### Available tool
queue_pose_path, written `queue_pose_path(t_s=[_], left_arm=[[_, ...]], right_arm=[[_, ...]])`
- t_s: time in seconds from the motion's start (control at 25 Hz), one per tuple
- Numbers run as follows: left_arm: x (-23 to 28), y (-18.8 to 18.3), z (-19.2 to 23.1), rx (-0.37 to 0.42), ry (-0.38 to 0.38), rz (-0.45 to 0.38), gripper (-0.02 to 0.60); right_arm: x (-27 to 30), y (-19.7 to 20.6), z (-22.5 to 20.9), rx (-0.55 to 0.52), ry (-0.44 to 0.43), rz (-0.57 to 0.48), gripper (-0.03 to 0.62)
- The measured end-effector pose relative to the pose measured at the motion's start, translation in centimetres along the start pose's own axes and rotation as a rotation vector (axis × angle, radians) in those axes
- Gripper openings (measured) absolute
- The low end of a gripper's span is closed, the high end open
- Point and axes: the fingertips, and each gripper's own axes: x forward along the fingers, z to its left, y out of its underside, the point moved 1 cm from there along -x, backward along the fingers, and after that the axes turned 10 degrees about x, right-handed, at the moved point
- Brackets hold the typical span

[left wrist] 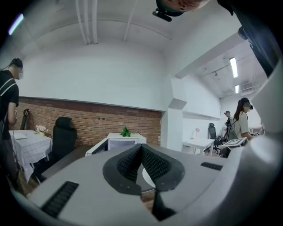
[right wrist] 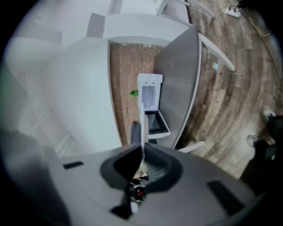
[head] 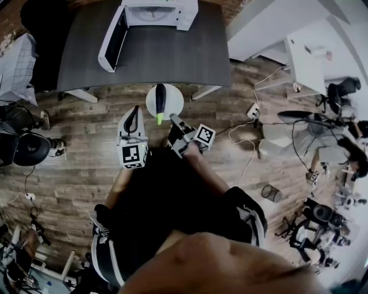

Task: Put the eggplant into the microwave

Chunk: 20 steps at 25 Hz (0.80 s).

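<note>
Short of the table (head: 167,57), the right claw (head: 172,118) is pinching the plate (head: 173,101) bearing the eggplant (head: 160,97); the left claw (head: 135,109) is hanging closed, empty; the microwave (head: 161,11) is standing open, awaiting it.

The left gripper (head: 135,110) is held level, its jaws together on nothing; the right gripper (head: 173,118) tips slightly down, rolled on its side, jaws nearly closed and pinching the plate (head: 175,100) rim; both forearms reach forward.

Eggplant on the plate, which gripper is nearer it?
Right. The right gripper clamps the plate rim by the eggplant's green end; the left gripper hangs apart, lower left.
</note>
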Motion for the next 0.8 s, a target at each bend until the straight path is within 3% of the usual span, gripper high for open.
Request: queue_pose_path(t_s=[0.36, 0.64, 0.8], left_arm=[[-0.7, 0.1, 2.0, -0.02, -0.021, -0.003, 0.035], [-0.4, 0.7, 5.8, -0.039, 0.018, 0.002, 0.035], [-1.4, 1.1, 5.4, -0.022, 0.056, -0.01, 0.035]], right_arm=[[0.2, 0.2, 0.5, 0.013, -0.017, -0.025, 0.04], [3.9, 1.8, 0.6, 0.027, -0.006, -0.054, 0.04], [3.7, 2.6, 0.0, 0.033, -0.025, -0.069, 0.04]])
